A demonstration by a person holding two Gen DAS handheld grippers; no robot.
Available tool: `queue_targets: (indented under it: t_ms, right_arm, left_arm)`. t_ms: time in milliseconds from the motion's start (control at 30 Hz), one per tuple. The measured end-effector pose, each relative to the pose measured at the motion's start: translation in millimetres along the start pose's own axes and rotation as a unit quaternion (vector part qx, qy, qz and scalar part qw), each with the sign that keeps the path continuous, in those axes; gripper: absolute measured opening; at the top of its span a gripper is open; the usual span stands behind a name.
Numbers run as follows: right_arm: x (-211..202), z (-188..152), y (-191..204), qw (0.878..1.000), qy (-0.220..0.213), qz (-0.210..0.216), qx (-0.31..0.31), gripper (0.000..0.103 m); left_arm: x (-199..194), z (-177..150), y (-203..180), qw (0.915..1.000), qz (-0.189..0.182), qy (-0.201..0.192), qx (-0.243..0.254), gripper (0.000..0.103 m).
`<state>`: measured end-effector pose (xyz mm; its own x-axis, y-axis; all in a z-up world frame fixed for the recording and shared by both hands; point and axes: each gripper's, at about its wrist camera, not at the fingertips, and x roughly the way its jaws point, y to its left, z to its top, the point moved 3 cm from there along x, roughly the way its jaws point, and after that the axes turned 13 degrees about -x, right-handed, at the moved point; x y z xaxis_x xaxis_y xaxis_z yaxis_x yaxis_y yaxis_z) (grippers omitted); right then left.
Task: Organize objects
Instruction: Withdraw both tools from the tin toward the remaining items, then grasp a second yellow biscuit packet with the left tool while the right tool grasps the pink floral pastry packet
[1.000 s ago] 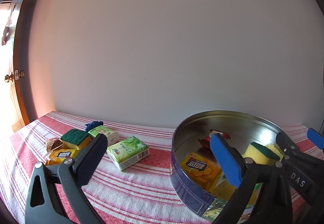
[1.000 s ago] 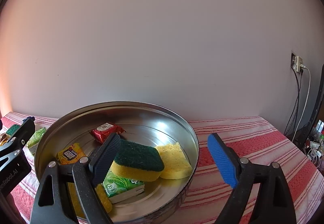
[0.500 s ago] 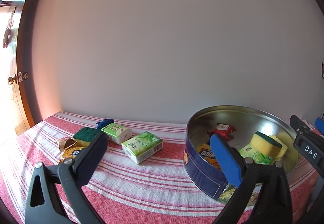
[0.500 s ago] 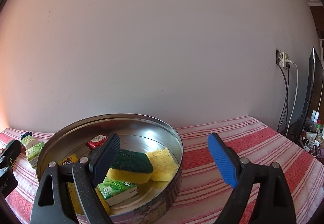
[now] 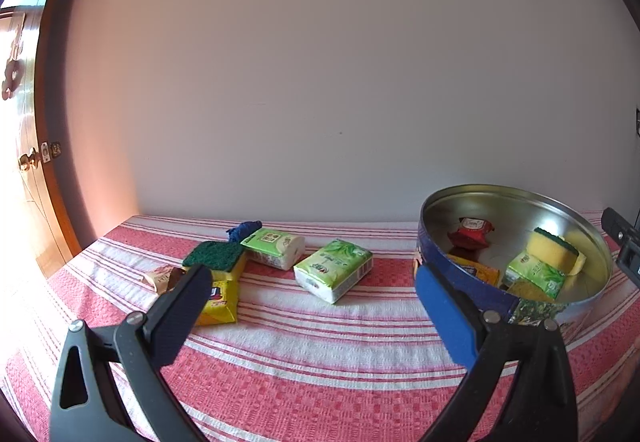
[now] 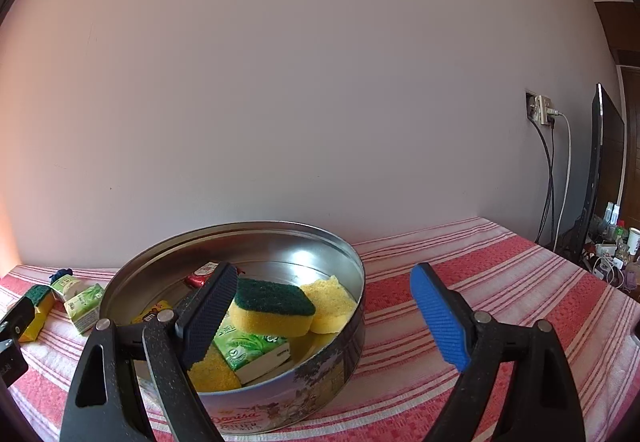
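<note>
A round blue tin (image 5: 472, 284) (image 6: 320, 378) stands on the striped cloth. It holds a green-topped sponge (image 6: 274, 307), a plain yellow sponge (image 6: 330, 304), a green tissue pack (image 6: 250, 352), a red packet (image 5: 472, 232) and a yellow packet (image 5: 476, 272). Left of the tin lie two green tissue packs (image 5: 334, 270) (image 5: 274, 248), a green-topped sponge (image 5: 216, 256) on a yellow packet (image 5: 218, 300), a brown wrapper (image 5: 162, 276) and a blue item (image 5: 244, 230). My left gripper (image 5: 308, 314) is open and empty above the cloth. My right gripper (image 6: 324, 318) is open and empty at the tin's near side.
The red and white striped cloth (image 5: 320, 362) covers the table up to a plain wall. A wooden door (image 5: 28, 162) stands at the left. A wall socket with cables (image 6: 546, 114), a dark screen (image 6: 596, 170) and small clutter (image 6: 612, 246) are at the right.
Both grippers have pulled back from the tin, which looks smaller and farther. The left view has swung left toward the loose items. Both stay open.
</note>
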<state>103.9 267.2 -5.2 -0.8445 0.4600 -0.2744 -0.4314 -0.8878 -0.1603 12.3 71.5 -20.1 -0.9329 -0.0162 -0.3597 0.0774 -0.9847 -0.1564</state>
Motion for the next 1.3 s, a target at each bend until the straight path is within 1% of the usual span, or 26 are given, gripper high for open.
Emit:
queue_targets:
  t_ms: [100, 267, 433, 533, 667, 733, 900, 1000, 1067, 1200, 1300]
  right_arm:
    - [-14, 0, 19, 1.0, -0.008, 0.008, -0.006, 0.09]
    - [-26, 5, 65, 0.998, -0.017, 0.045, -0.04, 0.09]
    - [-32, 9, 109, 0.996, -0.02, 0.076, -0.05, 0.09]
    - [-33, 11, 131, 0.994, -0.019, 0.09, -0.052, 0.09]
    - [-35, 13, 155, 0.993, -0.009, 0.106, -0.046, 0.09]
    - [-37, 14, 168, 0.992, -0.006, 0.115, -0.044, 0.09]
    - [-31, 15, 195, 0.989, 0.022, 0.14, -0.031, 0.09]
    - [-30, 14, 210, 0.988, 0.022, 0.146, -0.04, 0.09]
    - [-35, 15, 212, 0.987, 0.01, 0.151, -0.046, 0.09]
    - [-41, 15, 212, 0.986, -0.003, 0.159, -0.048, 0.09]
    - [-38, 15, 212, 0.985, 0.0, 0.164, -0.046, 0.09]
  left_arm:
    - [2, 3, 12, 1.0, 0.005, 0.001, 0.004, 0.103]
    - [6, 9, 32, 0.9997, 0.014, -0.004, 0.019, 0.103]
    - [16, 16, 60, 0.9993, 0.029, 0.003, 0.023, 0.103]
    - [25, 21, 83, 0.9991, 0.039, 0.018, 0.004, 0.103]
    - [38, 25, 118, 0.9968, 0.048, 0.05, -0.039, 0.103]
    - [45, 24, 135, 0.9937, 0.062, 0.07, -0.061, 0.103]
    - [65, 19, 165, 0.9835, 0.067, 0.128, -0.109, 0.102]
    - [75, 14, 167, 0.9797, 0.071, 0.149, -0.114, 0.102]
    - [80, 13, 161, 0.9801, 0.075, 0.156, -0.097, 0.102]
    - [90, 10, 140, 0.9817, 0.068, 0.168, -0.06, 0.101]
    - [104, 6, 125, 0.9779, 0.071, 0.193, -0.035, 0.099]
